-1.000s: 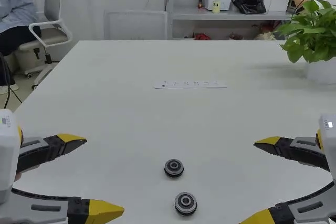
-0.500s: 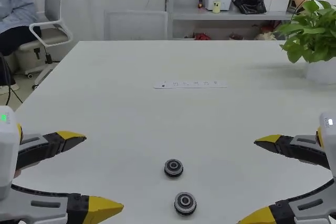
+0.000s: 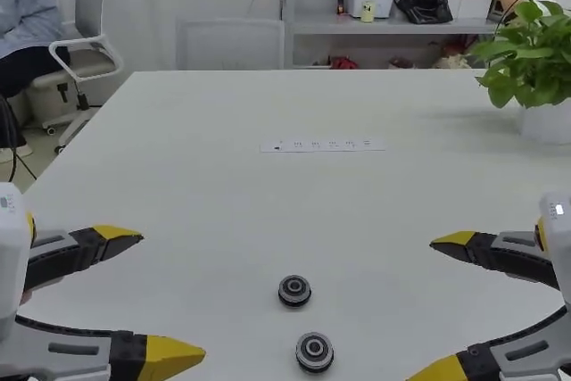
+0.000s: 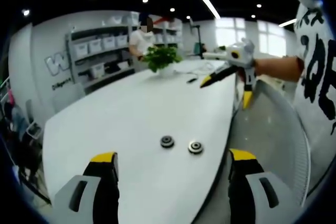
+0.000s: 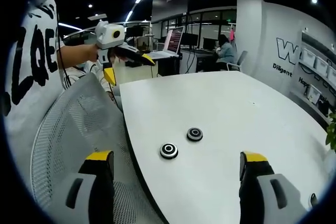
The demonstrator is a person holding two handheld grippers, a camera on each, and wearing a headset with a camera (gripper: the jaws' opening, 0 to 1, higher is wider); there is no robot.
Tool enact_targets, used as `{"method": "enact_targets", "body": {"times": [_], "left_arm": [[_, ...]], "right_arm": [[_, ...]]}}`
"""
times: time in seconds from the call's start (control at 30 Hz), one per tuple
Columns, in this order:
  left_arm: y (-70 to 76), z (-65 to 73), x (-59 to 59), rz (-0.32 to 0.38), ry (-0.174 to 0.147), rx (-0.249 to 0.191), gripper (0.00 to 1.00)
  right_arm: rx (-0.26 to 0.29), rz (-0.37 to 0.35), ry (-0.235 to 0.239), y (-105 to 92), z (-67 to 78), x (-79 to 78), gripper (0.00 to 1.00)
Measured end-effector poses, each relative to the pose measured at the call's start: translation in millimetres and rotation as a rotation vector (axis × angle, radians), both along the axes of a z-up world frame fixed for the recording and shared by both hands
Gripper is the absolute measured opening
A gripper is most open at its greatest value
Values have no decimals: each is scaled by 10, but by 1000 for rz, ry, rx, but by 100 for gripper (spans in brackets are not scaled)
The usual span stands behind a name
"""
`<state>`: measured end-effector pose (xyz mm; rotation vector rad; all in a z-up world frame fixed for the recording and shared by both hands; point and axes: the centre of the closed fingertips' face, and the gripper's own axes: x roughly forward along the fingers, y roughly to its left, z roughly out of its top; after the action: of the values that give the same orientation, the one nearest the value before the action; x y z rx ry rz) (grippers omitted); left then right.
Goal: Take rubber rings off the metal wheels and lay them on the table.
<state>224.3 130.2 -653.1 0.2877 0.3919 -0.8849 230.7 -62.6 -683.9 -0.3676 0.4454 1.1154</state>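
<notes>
Jaws stood wide apart on both tools, with nothing between them. The left gripper (image 3: 156, 296) hung low over the near left of the table (image 3: 223, 185), and the right gripper (image 3: 437, 305) mirrored it on the near right, yellow tips turned inward toward each other. Between them, close to the person's edge of the table, lay the nearer wheel (image 3: 314, 352). The farther wheel (image 3: 294, 291) sat just beyond it and a touch to the left, the two apart and not touching. Both lay flat with hubs facing up, so each axle ran vertically, and each dark rubber ring (image 3: 303, 363) appeared to wrap its rim in a level band; neither ring looked to have come off yet. The wheels sat roughly midway between the grippers, and neither tool was clearly the closer. Each own gripper view showed the pair ahead of its open jaws, just past the tips. My judgement was that the move would turn on this flat lie: one gripper would need to pin a wheel from the side while the other worked at the ring's edge. Farther off, a strip of sockets (image 3: 321, 144) was set into the tabletop, and a potted plant (image 3: 526, 46) stood at the far right.
</notes>
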Motion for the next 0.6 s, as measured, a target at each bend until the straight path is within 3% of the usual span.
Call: {"method": "enact_targets", "body": {"times": [0.33,0.6], "left_arm": [[-23,-102,54,-14,17,9,87],[-135,-161,109,-39,19,10,87]], "right_arm": [[-7,9,8,5,-65,37,97],[-19,25,5,5,-134,60,96]]}}
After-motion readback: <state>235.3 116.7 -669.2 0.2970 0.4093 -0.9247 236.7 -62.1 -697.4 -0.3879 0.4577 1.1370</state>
